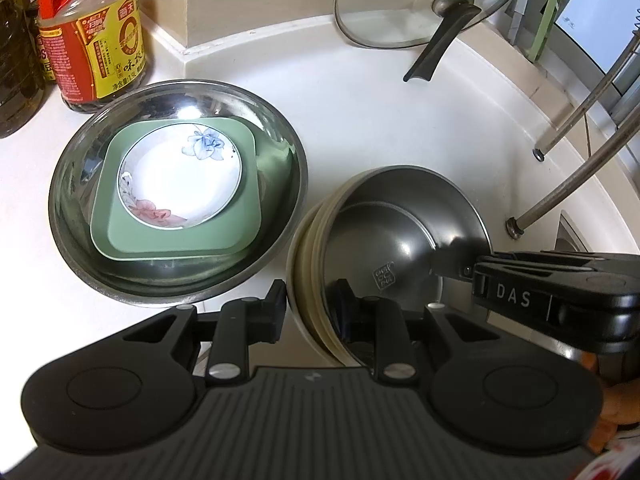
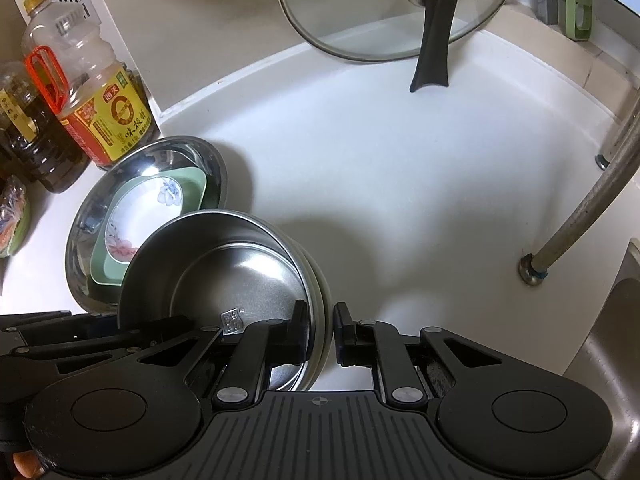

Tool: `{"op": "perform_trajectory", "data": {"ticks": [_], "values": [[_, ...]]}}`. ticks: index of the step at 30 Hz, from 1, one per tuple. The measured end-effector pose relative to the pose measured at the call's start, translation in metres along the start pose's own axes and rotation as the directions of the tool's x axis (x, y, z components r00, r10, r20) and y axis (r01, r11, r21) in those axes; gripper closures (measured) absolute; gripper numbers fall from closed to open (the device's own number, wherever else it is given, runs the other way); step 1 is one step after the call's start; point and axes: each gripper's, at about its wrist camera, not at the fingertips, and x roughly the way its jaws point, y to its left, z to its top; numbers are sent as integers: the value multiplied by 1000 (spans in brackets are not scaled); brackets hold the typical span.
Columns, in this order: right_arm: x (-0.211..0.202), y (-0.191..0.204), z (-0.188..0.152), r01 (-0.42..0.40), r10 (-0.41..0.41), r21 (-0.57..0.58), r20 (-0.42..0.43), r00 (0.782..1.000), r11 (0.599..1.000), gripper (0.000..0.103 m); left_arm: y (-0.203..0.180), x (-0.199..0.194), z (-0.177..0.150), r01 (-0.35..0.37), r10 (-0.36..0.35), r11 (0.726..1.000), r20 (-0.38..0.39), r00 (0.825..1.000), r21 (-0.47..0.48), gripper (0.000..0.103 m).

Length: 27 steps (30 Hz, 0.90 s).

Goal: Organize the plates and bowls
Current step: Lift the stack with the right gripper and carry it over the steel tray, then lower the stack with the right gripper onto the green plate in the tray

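Currently both tongs clamp the same nested bowl stack: steel bowl inside, cream bowls under it. Left gripper straddles the stack's near-left rim, one finger outside on the cream wall, one inside the steel bowl, pads pressing. Right gripper pinches the near-right rim the same way, jaws nearly together on the wall.

To do the step well, I'd keep both grips level and lift together; uneven pull could tilt the stack and let the inner steel bowl slide. Rim grips are thin, so move slowly. Can't tell if the stack is off the surface yet.

Just left of it sits the big steel basin holding a green square plate with a floral saucer on top; likely target for nesting, though it is already occupied.

White counter, mostly bare. Glass lid leans on the back wall. Oil bottle stands at left, metal hoses and a sink edge at right.
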Motion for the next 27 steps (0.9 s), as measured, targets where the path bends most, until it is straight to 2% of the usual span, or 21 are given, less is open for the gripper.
{"op": "perform_trajectory", "data": {"ticks": [10,27], "values": [[-5,4,-2,-9,9,-10,41,999,1000,90,-2,-10,-3,-26,25,1000,47,999,14,81],[-26,20,29,-18,22,-33,112,993,999,90,0,-33,26,-30,29,1000,123,992,8,81]]}}
